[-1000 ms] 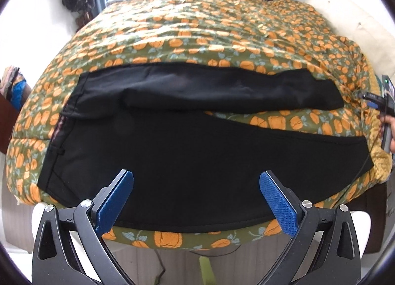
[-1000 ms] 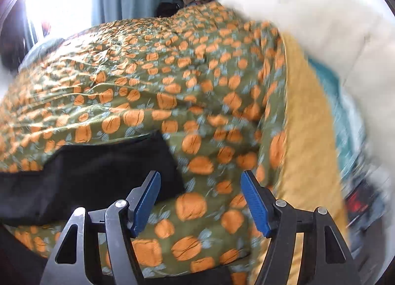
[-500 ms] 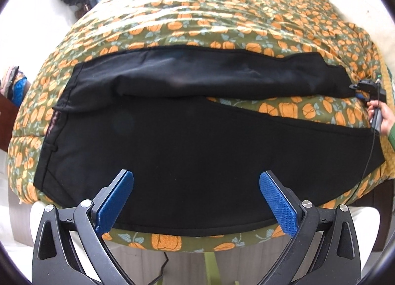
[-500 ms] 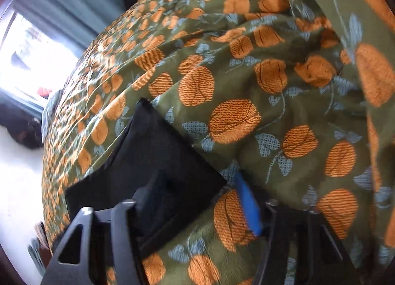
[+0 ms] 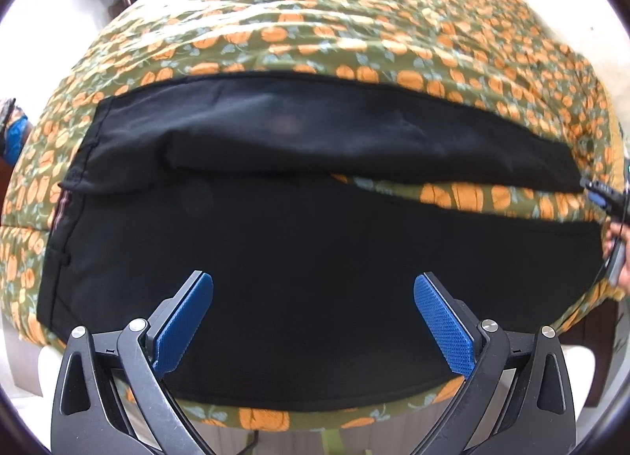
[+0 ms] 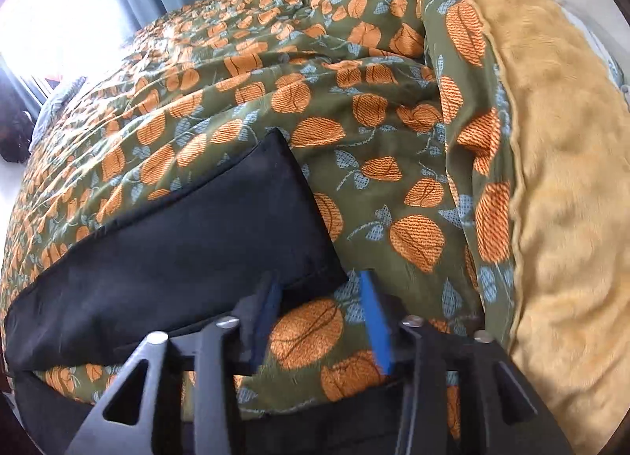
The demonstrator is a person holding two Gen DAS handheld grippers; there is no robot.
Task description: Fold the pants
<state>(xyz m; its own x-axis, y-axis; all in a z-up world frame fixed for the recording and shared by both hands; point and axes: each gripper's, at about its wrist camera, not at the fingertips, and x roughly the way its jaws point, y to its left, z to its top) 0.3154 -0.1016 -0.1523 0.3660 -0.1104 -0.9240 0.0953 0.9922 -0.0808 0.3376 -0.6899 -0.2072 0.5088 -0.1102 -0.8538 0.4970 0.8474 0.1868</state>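
Left gripper (image 5: pixel 313 321) spread wide, holding nothing, poised over the near leg of the black pants (image 5: pixel 315 250). Right gripper (image 6: pixel 321 321) partly apart, just opening, nothing pinched; left pad at the far leg's hem corner, bedspread between the pads. Pants laid flat across the orange-and-green floral bedspread (image 6: pixel 354 108), legs splayed apart. Yellow blanket (image 6: pixel 559 179) along the bedspread's right edge.
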